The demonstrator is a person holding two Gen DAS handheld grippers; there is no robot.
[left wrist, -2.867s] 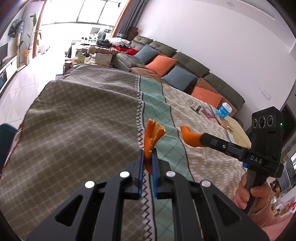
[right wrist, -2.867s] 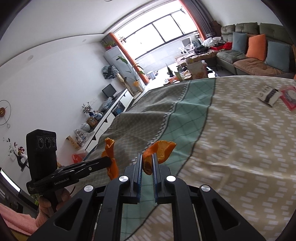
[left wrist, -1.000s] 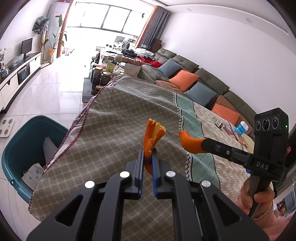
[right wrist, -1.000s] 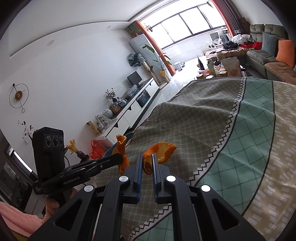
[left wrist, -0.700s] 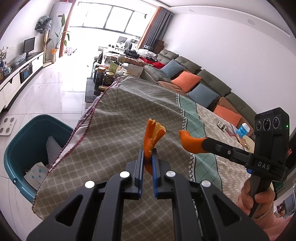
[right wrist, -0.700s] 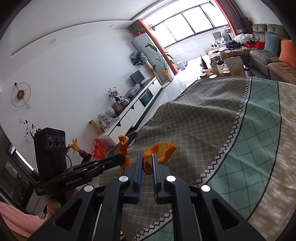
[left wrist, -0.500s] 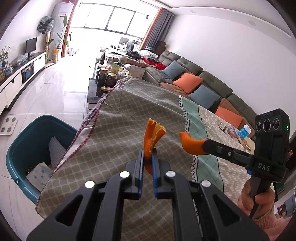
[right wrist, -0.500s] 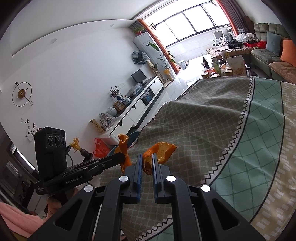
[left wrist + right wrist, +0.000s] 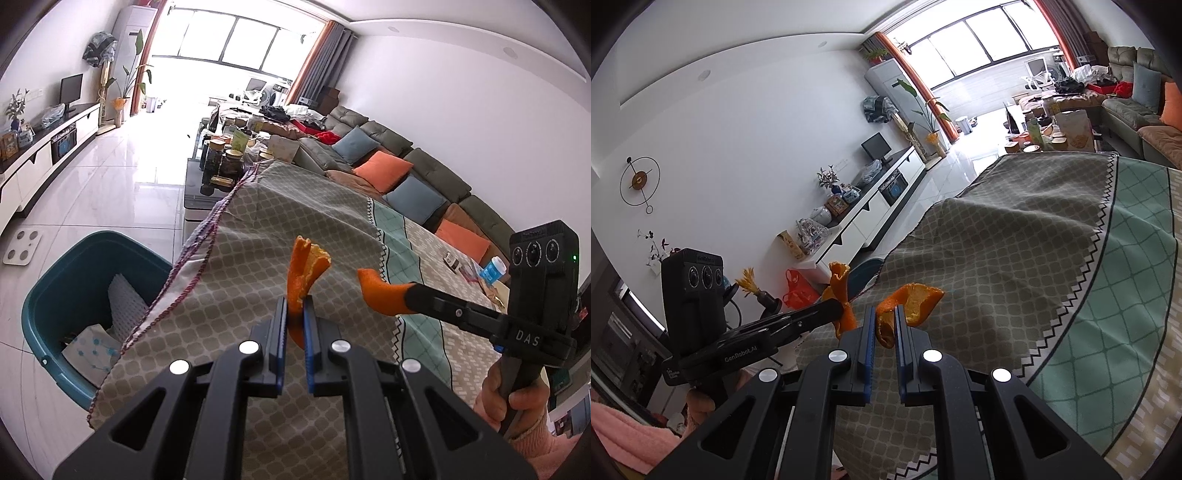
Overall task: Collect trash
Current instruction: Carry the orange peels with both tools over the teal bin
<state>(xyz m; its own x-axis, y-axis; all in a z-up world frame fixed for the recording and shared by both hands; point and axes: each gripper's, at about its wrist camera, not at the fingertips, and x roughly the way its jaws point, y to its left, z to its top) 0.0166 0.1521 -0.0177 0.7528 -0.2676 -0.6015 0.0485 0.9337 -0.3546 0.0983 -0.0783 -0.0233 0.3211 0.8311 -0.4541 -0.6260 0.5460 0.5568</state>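
My left gripper (image 9: 294, 317) is shut on a curled strip of orange peel (image 9: 306, 269), held above the patterned tablecloth (image 9: 258, 229) near the table's left edge. My right gripper (image 9: 885, 321) is shut on a second, cup-shaped piece of orange peel (image 9: 916, 299). Each gripper shows in the other's view: the right one (image 9: 406, 295) comes in from the right, the left one (image 9: 834, 306) from the left. A teal trash bin (image 9: 44, 306) stands on the floor below the table edge, with paper and a white pad inside.
A person's hand (image 9: 517, 398) grips the right handle. A blue-capped bottle (image 9: 491, 269) and small packets lie far down the table. A sofa with cushions (image 9: 384, 170) runs along the right wall. A low table with jars (image 9: 225, 155) stands beyond the table end.
Since the earliest frames both grippers have swung toward the table's left edge, and the teal bin has come into view. Over the last second hardly anything moved. Both peels stay gripped.
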